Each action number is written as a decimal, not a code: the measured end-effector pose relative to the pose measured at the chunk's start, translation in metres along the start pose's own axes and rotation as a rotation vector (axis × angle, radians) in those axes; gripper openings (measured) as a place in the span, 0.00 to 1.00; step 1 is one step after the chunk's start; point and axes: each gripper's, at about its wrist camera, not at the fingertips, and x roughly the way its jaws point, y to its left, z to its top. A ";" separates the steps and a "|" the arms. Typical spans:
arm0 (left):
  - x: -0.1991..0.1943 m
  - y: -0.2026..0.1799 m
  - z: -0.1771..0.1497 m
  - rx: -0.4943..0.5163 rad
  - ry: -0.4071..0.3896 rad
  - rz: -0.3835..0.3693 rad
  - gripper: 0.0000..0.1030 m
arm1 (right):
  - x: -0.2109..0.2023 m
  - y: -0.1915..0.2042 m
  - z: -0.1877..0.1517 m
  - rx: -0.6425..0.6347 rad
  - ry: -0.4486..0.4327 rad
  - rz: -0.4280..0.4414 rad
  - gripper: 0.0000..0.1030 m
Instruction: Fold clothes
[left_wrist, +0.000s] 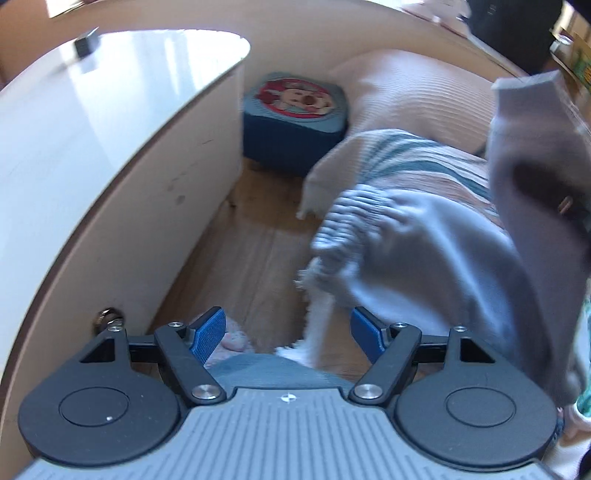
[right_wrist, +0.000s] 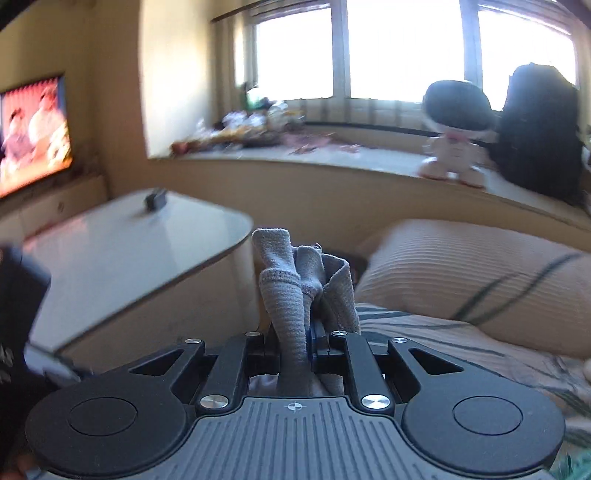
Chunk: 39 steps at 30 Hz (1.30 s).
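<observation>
A grey knit garment (left_wrist: 424, 240) hangs in the air over the bed edge in the left wrist view, blurred, with a ribbed cuff at its lower left. My left gripper (left_wrist: 290, 332) is open below it, its blue pads (left_wrist: 208, 334) apart with nothing between them. In the right wrist view my right gripper (right_wrist: 308, 347) is shut on a bunched fold of the same grey garment (right_wrist: 291, 280), which sticks up in front of the fingers. Part of that holding gripper shows dark at the right edge of the left wrist view, wrapped in cloth.
A white-topped table (left_wrist: 110, 92) (right_wrist: 122, 243) stands to the left, with a small dark object (right_wrist: 155, 201) on it. A bed with a striped blanket (left_wrist: 413, 162) and a pillow (right_wrist: 461, 266) lies to the right. A blue cartoon-print box (left_wrist: 295, 118) sits on the wooden floor (left_wrist: 240, 258). A doll (right_wrist: 454, 133) stands on the window ledge.
</observation>
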 end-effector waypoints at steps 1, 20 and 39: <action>0.001 0.006 0.001 -0.014 0.002 0.005 0.71 | 0.006 0.010 -0.004 -0.028 0.020 0.004 0.14; 0.023 0.047 0.011 -0.092 0.036 0.016 0.72 | 0.047 0.041 -0.029 -0.104 0.222 0.143 0.52; 0.045 -0.015 0.048 0.205 0.144 -0.101 0.60 | 0.119 -0.005 -0.013 0.135 0.450 0.008 0.03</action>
